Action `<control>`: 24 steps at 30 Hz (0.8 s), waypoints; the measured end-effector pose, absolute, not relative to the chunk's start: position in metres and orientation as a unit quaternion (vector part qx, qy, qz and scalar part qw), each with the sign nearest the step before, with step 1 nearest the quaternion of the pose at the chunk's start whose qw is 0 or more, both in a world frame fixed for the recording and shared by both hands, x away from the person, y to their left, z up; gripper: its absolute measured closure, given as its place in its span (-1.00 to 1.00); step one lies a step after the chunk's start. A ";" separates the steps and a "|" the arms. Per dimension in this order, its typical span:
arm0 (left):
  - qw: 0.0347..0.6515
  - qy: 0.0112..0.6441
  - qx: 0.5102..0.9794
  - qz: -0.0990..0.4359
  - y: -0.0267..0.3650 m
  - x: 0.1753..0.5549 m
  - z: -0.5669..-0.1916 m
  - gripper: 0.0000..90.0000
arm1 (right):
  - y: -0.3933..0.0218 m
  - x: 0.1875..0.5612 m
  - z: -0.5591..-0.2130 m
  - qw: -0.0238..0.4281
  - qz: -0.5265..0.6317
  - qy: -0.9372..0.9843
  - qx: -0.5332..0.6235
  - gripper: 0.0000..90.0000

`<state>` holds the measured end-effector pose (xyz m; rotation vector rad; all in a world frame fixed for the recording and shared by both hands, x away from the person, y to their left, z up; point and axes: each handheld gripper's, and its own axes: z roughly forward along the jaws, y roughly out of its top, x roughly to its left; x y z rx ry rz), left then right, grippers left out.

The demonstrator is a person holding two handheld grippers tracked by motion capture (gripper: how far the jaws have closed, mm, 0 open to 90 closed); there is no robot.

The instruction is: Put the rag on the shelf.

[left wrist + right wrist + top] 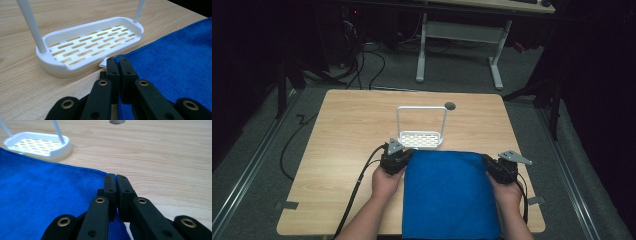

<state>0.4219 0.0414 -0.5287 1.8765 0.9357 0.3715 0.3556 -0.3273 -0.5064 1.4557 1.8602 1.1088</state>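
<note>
Lying flat in the lower centre of the high view: blue cloth (451,192), spreading over the near half of the wooden table (347,130). Pinching its upper left corner, jaws clamped tight on the fabric: left gripper (117,60). Pinching the upper right corner the same way, jaws pressed together on the cloth edge: right gripper (113,177). Standing just above the cloth's upper edge, near the left gripper: white slotted rack (420,139) with tall hoop handle.
</note>
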 end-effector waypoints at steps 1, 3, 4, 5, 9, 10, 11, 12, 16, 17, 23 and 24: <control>0.484 0.381 0.772 0.158 0.041 0.421 -0.528 0.95 | -0.327 0.353 -0.506 0.265 0.413 0.688 0.535 0.95; 0.482 0.370 0.777 0.167 0.039 0.419 -0.527 0.96 | -0.326 0.347 -0.505 0.270 0.418 0.688 0.528 0.95; 0.483 0.367 0.776 0.174 0.039 0.418 -0.526 0.96 | -0.326 0.346 -0.504 0.271 0.419 0.689 0.526 0.95; 0.487 0.365 0.774 0.174 0.039 0.415 -0.525 0.96 | -0.326 0.344 -0.502 0.274 0.421 0.689 0.522 0.95; 0.507 0.357 0.763 0.182 0.042 0.405 -0.514 0.97 | -0.330 0.337 -0.494 0.281 0.443 0.678 0.515 0.96; 0.514 0.353 0.761 0.180 0.044 0.402 -0.509 0.97 | -0.330 0.336 -0.492 0.280 0.449 0.674 0.515 0.96; 0.519 0.349 0.758 0.183 0.046 0.398 -0.506 0.97 | -0.330 0.335 -0.491 0.282 0.452 0.674 0.512 0.96; 0.523 0.346 0.757 0.185 0.048 0.394 -0.503 0.97 | -0.330 0.333 -0.489 0.283 0.453 0.674 0.510 0.96; 0.535 0.324 0.756 0.191 0.051 0.378 -0.493 0.97 | -0.325 0.328 -0.481 0.294 0.461 0.674 0.496 0.96; 0.543 0.323 0.751 0.192 0.053 0.373 -0.492 0.97 | -0.323 0.326 -0.479 0.298 0.462 0.674 0.492 0.96; 0.552 0.315 0.744 0.206 0.065 0.361 -0.484 0.97 | -0.315 0.315 -0.464 0.314 0.479 0.670 0.472 0.96; 0.561 0.319 0.736 0.204 0.069 0.360 -0.482 0.97 | -0.313 0.314 -0.460 0.318 0.482 0.668 0.470 0.96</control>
